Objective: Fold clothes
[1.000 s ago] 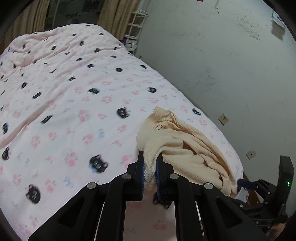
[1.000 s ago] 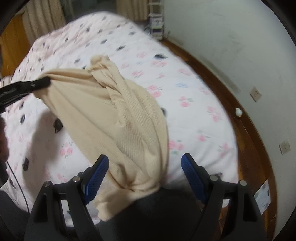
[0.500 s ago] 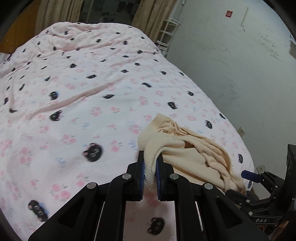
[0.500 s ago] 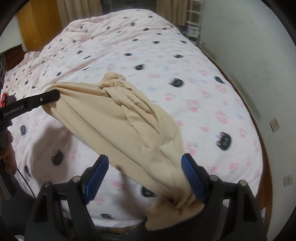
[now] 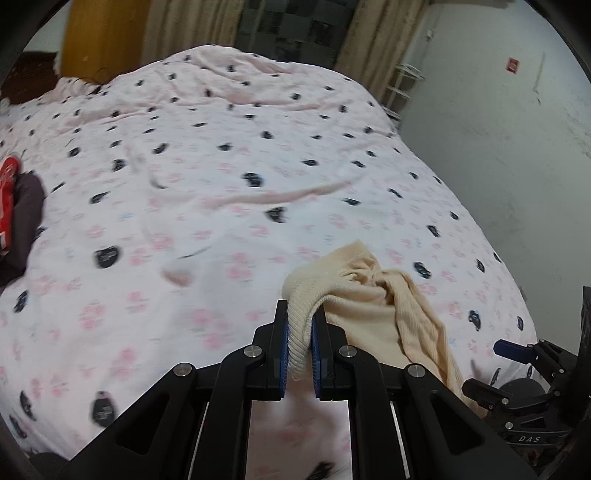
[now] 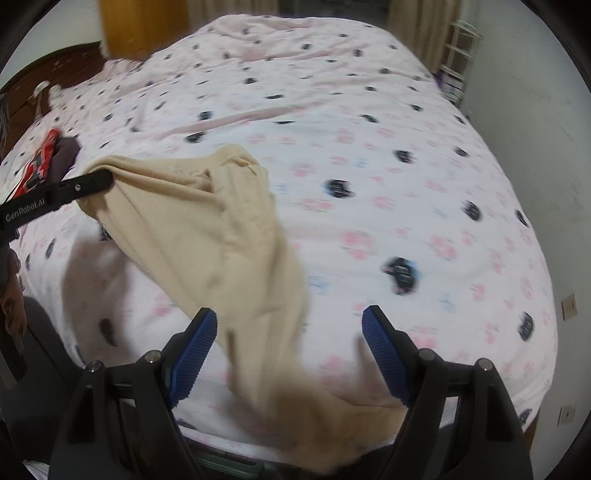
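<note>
A cream ribbed knit garment (image 5: 373, 314) hangs over the pink patterned bed (image 5: 221, 206). My left gripper (image 5: 299, 350) is shut on its ribbed edge, with the cloth draping away to the right. In the right wrist view the garment (image 6: 229, 236) stretches from the left gripper's finger (image 6: 85, 184) at the left down to the bed's near edge, where its lower end is blurred. My right gripper (image 6: 288, 350) stands open, its blue pads either side of the hanging cloth without closing on it. The right gripper (image 5: 517, 354) also shows at the lower right of the left wrist view.
A red and dark item (image 5: 14, 206) lies at the bed's left side, also seen as the red item (image 6: 44, 155). A white wall (image 5: 498, 129) runs along the right, with a white shelf rack (image 6: 458, 55) and curtains (image 5: 184, 26) at the far end.
Both grippers have swung toward the middle of the bed, bringing the headboard end and the red item into view. The garment has been pulled along and now hangs more stretched out.
</note>
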{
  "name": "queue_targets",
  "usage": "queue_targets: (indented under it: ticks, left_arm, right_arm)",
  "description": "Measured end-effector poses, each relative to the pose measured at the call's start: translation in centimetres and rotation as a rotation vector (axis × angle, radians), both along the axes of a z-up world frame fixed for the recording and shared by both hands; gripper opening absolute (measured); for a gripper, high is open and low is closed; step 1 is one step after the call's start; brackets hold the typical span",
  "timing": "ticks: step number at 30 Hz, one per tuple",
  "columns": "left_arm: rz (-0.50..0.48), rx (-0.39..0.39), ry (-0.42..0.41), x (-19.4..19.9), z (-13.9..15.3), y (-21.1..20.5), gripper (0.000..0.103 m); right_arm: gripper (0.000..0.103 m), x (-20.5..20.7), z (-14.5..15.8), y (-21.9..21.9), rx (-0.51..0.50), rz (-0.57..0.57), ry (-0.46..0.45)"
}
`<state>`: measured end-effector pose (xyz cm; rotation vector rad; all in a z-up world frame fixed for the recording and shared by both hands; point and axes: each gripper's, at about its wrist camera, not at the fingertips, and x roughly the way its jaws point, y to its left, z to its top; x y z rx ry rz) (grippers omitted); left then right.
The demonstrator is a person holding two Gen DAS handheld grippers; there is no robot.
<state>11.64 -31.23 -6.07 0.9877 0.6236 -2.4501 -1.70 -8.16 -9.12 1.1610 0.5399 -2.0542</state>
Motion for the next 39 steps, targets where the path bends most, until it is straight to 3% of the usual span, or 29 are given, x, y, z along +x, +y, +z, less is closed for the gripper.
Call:
queue_targets:
  ticks: [6,13,17,20,24,26,33,39]
  left_arm:
    - [0.083,-0.015,-0.050,4.9,-0.7,-2.6,0.008]
    - [0.117,-0.028,-0.112,8.0,-1.7,-2.9,0.010]
    - [0.137,-0.092,-0.152,8.8,-1.7,-2.3,0.024]
    - [0.142,-0.108,-0.141,9.5,-1.1,-2.7,0.027]
    - [0.148,-0.122,-0.121,10.4,-0.3,-3.3,0.048]
    - [0.146,-0.128,-0.109,10.7,0.1,-3.7,0.051]
    - [0.011,-0.129,-0.088,8.3,0.9,-5.1,0.054]
    - [-0.205,-0.111,-0.099,3.0,0.4,-5.4,0.054]
  right_arm:
    - [0.082,2.6,-0.1,-2.5,0.000,0.070,-0.002]
    - [0.082,4.4,-0.8,-4.0,0.009,0.116,-0.010]
    - [0.082,4.6,-1.3,-4.1,0.017,0.119,-0.015]
    - [0.082,4.5,-1.5,-3.7,0.020,0.111,-0.021]
    - [0.082,4.2,-1.7,-3.2,0.023,0.100,-0.022]
    - [0.082,4.0,-1.8,-3.0,0.024,0.094,-0.022]
    - [0.082,3.3,-2.1,-1.9,0.022,0.067,-0.038]
    - [0.082,2.8,-2.2,-1.1,0.016,0.051,-0.055]
